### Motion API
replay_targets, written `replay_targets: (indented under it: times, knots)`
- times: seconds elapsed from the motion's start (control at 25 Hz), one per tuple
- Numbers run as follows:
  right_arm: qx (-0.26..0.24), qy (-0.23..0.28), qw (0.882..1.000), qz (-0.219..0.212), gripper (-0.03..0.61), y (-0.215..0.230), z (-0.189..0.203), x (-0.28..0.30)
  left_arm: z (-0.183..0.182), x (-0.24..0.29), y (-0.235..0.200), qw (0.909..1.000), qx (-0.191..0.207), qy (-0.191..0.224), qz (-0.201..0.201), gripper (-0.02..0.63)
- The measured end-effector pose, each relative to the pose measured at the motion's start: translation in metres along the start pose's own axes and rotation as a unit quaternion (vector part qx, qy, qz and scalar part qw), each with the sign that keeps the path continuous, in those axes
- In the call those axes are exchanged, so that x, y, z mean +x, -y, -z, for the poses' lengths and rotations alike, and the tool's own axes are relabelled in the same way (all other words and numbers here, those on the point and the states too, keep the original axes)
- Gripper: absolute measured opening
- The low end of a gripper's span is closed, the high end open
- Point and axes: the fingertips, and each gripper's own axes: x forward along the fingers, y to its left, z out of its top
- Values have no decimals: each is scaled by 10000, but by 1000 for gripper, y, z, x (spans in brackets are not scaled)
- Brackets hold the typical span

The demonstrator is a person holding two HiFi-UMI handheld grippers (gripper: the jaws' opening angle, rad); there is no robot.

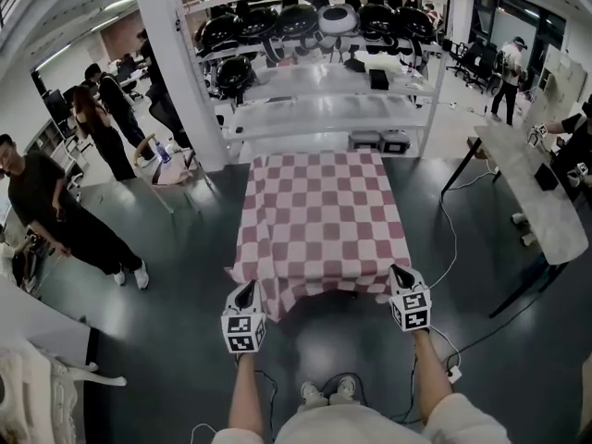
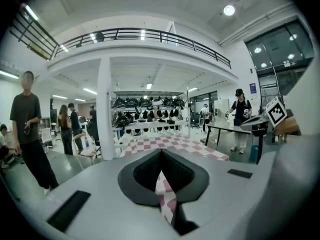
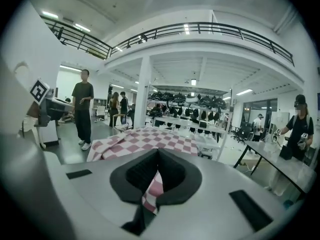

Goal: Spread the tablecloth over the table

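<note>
Left gripper (image 1: 245,289): we have its jaws pressed together on the near left corner of the tablecloth (image 1: 319,215). In its own view a strip of pink and white check (image 2: 165,196) hangs down from between the pads.
Right gripper (image 1: 402,277): it is likewise clamped, on the near right corner. A fold of cloth (image 3: 152,189) runs out below the closed jaws.
Near hem: we hold it raised between the two grippers, and it dips a little in the middle.
Cloth on the table: it already covers the top, so the table itself is hidden. It runs away from us toward the shelving (image 1: 324,91), and its left side looks rumpled.
Step in hand: we judge this to be the lift of the near edge, for pulling and smoothing.
Next move: we should draw both corners toward us evenly and keep them level. Then we lower the hem so that it overhangs squarely, and only after that let go.
Beyond: bystanders (image 1: 55,206) stand at the left, well apart from the cloth.
</note>
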Motion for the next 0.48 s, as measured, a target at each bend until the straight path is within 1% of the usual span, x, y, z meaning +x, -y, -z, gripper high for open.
replay_targets:
  times: [0.12, 0.24, 0.48]
  knots:
    - [-28, 250, 9997, -29, 14, -8, -26, -9, -25, -2, 9, 9998, 27, 177, 107, 26]
    - [-52, 461, 9989, 33, 14, -8, -47, -13, -46, 2, 15, 9992, 76, 349, 200, 26]
    - [-203, 776, 9967, 130, 14, -6, -82, -16, -75, 6, 14, 9979, 51, 610, 206, 26]
